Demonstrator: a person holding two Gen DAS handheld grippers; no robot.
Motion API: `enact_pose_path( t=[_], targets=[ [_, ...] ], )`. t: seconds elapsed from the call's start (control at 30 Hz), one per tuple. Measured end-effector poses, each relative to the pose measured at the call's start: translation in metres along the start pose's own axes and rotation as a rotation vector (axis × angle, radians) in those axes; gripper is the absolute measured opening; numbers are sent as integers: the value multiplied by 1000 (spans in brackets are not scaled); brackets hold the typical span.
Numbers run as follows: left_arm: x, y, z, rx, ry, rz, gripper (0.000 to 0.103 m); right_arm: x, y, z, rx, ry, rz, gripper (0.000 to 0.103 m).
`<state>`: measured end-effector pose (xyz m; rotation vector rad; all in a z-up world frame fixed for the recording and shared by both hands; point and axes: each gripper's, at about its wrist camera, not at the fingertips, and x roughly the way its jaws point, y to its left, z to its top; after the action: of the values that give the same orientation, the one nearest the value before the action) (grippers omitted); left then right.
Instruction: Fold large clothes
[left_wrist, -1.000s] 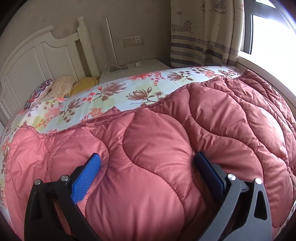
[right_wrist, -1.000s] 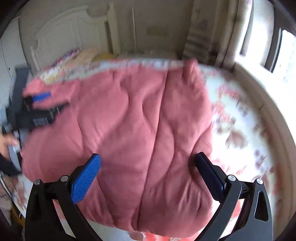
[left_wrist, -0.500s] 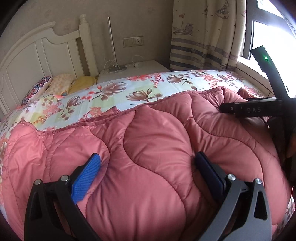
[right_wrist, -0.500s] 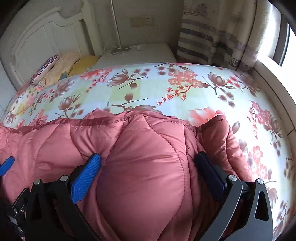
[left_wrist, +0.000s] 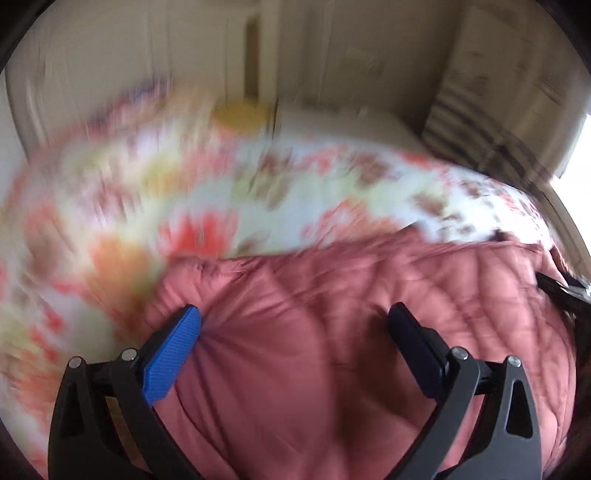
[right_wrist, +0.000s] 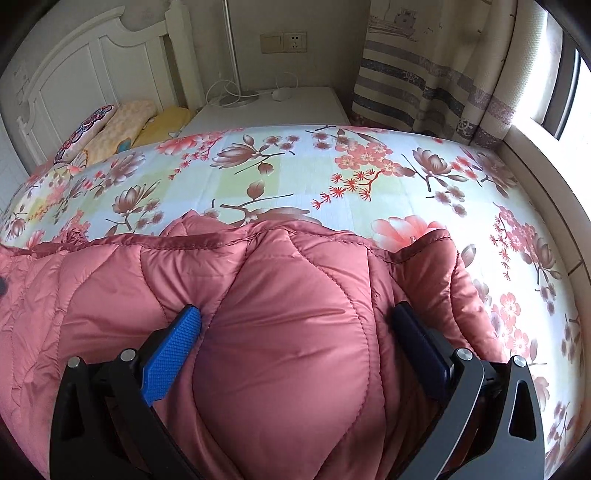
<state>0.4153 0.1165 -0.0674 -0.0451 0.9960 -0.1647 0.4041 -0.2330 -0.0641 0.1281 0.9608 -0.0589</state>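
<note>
A pink quilted down coat (right_wrist: 288, 332) lies on the floral bed sheet (right_wrist: 295, 177). My right gripper (right_wrist: 295, 325) has its jaws wide apart, pressed over a puffy panel near the coat's right edge; the fabric bulges between the fingers. In the blurred left wrist view my left gripper (left_wrist: 295, 325) is also wide open over the coat (left_wrist: 332, 332) near its left edge, with bare sheet (left_wrist: 184, 192) to its left. The other gripper's dark body (left_wrist: 565, 295) shows at the right edge.
A white headboard (right_wrist: 74, 74) and pillows (right_wrist: 122, 125) are at the far left. A white nightstand (right_wrist: 269, 107) with cables stands behind the bed. A striped curtain (right_wrist: 436, 74) and bright window (right_wrist: 569, 81) are at the right.
My left gripper has swung fast to the left, blurring its view; it now sits near the coat's left edge. My right gripper has stayed over the coat, shifting slightly.
</note>
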Motion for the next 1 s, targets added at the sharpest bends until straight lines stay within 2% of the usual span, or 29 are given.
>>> enact_pose_path(
  t=[0.03,0.1,0.2,0.3,0.37,0.4,0.53,0.6,0.67,0.8,0.87,0.9,1.0],
  targets=[
    [4,7,0,-34,-2,-27,101,0,0,0,1,-1,1,99],
    [5,10,1,-62,-22,-15,101,0,0,0,2,-1,1,99],
    [6,0,1,-25,-26,50,101,-1,-1,0,6,-4,8,99],
    [1,-1,-1,-33,-37,96,101,-1,0,0,6,-4,8,99],
    [-17,-3,-4,-62,-79,201,101,-1,-1,0,6,-4,8,99],
    [-29,-3,-7,-73,-112,217,101,-1,0,0,6,-4,7,99],
    [-73,-21,-32,-57,-217,130,101,-1,0,-1,2,-4,1,99],
    [-73,-32,-48,-8,-223,176,101,-1,1,-1,1,-3,-2,99],
    [-53,-38,-58,38,-173,246,101,-1,1,-1,1,-4,-2,99],
    [-43,-39,-59,20,-145,250,101,-1,0,-1,0,-4,-5,99],
    [-51,-46,-57,9,-140,306,101,-1,0,-1,0,-4,-4,99],
    [-55,-48,-55,4,-152,310,101,-1,0,-1,0,-4,-4,99],
    [-71,-70,-42,30,-215,199,101,-1,1,-1,0,-5,-4,99]
  ],
)
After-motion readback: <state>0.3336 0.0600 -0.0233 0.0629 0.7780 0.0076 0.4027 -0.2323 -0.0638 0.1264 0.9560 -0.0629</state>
